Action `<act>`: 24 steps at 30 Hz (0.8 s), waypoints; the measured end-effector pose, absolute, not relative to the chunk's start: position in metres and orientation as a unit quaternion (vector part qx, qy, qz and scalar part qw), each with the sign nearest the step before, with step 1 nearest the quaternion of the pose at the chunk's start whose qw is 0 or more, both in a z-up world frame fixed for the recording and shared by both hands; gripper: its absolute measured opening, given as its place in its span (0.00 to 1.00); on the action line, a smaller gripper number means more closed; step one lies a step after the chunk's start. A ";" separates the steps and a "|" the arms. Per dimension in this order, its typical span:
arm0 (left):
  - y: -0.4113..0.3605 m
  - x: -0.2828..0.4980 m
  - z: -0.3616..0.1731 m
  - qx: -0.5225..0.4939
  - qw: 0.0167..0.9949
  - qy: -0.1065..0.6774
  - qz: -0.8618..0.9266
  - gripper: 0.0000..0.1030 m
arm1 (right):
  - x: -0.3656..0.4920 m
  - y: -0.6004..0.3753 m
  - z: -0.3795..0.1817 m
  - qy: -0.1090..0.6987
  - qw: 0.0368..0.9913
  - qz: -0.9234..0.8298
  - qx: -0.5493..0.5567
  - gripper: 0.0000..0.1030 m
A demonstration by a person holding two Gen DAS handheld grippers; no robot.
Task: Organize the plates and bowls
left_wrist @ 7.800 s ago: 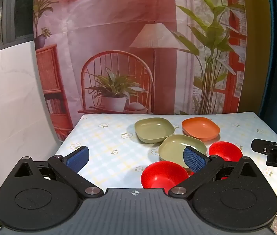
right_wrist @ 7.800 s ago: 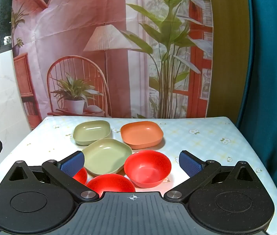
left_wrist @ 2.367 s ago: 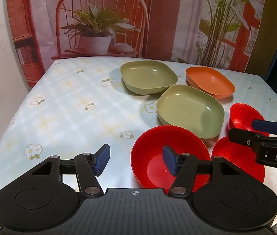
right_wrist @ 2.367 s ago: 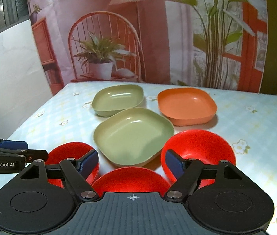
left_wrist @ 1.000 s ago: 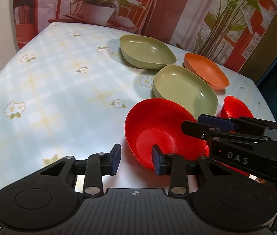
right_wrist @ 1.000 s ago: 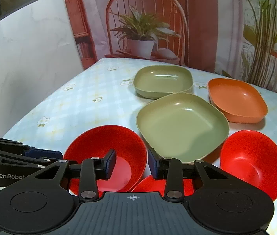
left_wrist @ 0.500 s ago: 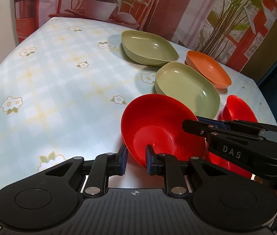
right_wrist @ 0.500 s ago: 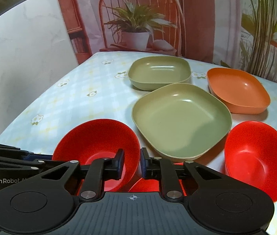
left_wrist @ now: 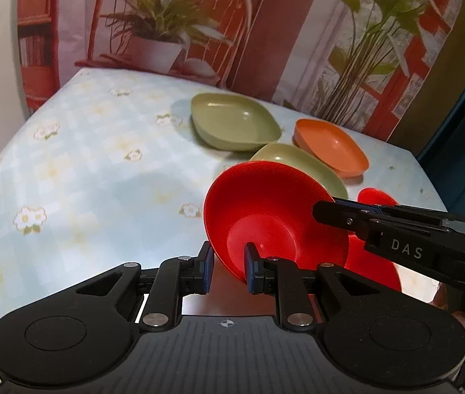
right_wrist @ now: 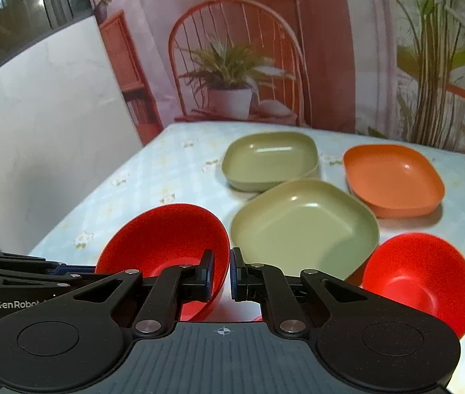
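In the lower centre of the left wrist view, the left gripper (left_wrist: 227, 262) pinches the near rim of a red bowl (left_wrist: 275, 216). The bowl is tilted clear of the table (left_wrist: 68, 180), probably so it can be nested into the other red bowl (right_wrist: 419, 282) at lower right. The right gripper (right_wrist: 222, 272) has its fingers pressed almost together at the lifted bowl's right edge, perhaps steadying it, though the contact itself is hidden.
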State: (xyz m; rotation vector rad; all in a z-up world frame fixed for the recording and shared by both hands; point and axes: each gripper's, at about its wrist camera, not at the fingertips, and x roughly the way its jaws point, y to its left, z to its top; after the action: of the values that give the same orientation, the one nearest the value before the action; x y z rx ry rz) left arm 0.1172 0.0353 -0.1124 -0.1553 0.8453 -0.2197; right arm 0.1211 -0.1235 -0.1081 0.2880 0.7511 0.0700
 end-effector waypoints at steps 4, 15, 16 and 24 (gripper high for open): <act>0.030 0.119 -0.104 -0.082 0.900 0.409 -0.125 0.20 | 0.113 -0.129 -0.098 0.356 0.923 0.026 0.143 0.09; -0.005 0.112 -0.097 -0.051 0.894 0.410 -0.175 0.20 | 0.072 -0.159 -0.082 0.338 0.926 -0.013 0.167 0.09; -0.008 0.112 -0.098 -0.048 0.892 0.413 -0.178 0.20 | 0.069 -0.161 -0.083 0.338 0.926 -0.016 0.168 0.09; -0.028 0.110 -0.108 -0.032 0.880 0.432 -0.197 0.20 | 0.044 -0.175 -0.092 0.346 0.921 -0.039 0.173 0.09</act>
State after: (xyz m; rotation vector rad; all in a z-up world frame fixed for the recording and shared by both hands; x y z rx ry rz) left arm 0.1098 -0.0279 -0.1084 -0.0660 0.8997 -0.4109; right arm 0.0441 -0.1746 -0.0920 0.3552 0.7110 -0.0796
